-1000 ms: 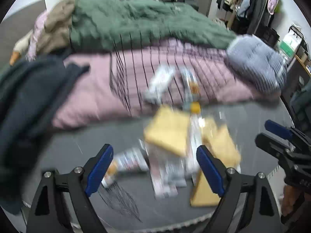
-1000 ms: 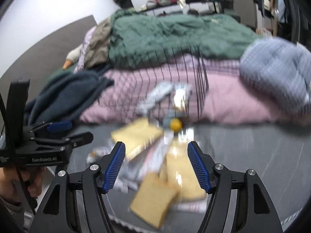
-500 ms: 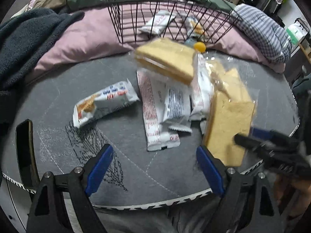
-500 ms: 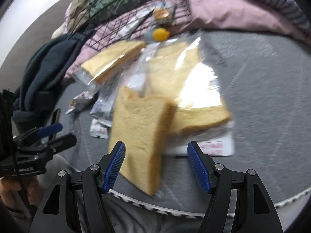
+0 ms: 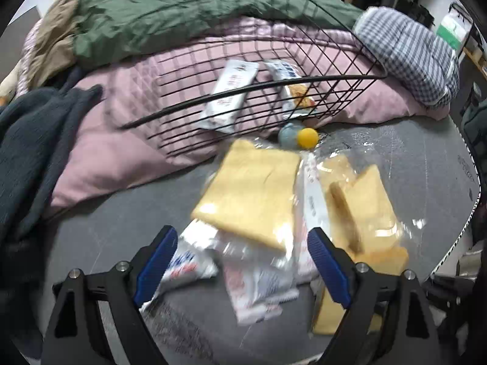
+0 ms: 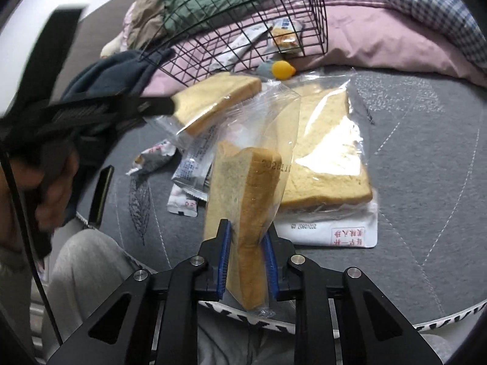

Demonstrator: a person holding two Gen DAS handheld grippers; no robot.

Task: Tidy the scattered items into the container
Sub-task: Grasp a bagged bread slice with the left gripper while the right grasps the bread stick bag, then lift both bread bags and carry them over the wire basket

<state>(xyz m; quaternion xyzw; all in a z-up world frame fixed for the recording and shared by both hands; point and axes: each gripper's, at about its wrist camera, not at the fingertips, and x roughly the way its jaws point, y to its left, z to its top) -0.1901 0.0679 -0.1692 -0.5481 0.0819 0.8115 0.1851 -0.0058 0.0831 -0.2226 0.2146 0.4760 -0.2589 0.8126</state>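
Note:
My right gripper (image 6: pixel 246 231) has its jaws closing, and the blue pads press on an upright bagged bread slice (image 6: pixel 246 179) at the near edge of the grey round mat (image 6: pixel 426 152). Two more bagged slices lie flat behind it, one to the right (image 6: pixel 328 152) and one on the left (image 6: pixel 219 97). My left gripper (image 5: pixel 242 237) hangs open over snack packets (image 5: pixel 258 286) and a flat bread slice (image 5: pixel 252 194). It also shows blurred at the left of the right wrist view (image 6: pixel 91 112). The black wire basket (image 5: pixel 274 82) leans on the pink quilt with two packets (image 5: pixel 228 97) inside.
A small blue and yellow toy (image 5: pixel 307 137) lies at the basket's mouth. A dark phone (image 6: pixel 102 194) rests at the mat's left edge. A pink quilt (image 5: pixel 115 158), green blanket, dark cloth and checked pillow (image 5: pixel 411 51) crowd the far side. A person's grey-clad legs sit below the mat.
The right gripper has come down and shut on the upright bread slice. The left gripper has moved in over the pile, still open, and the basket looms larger.

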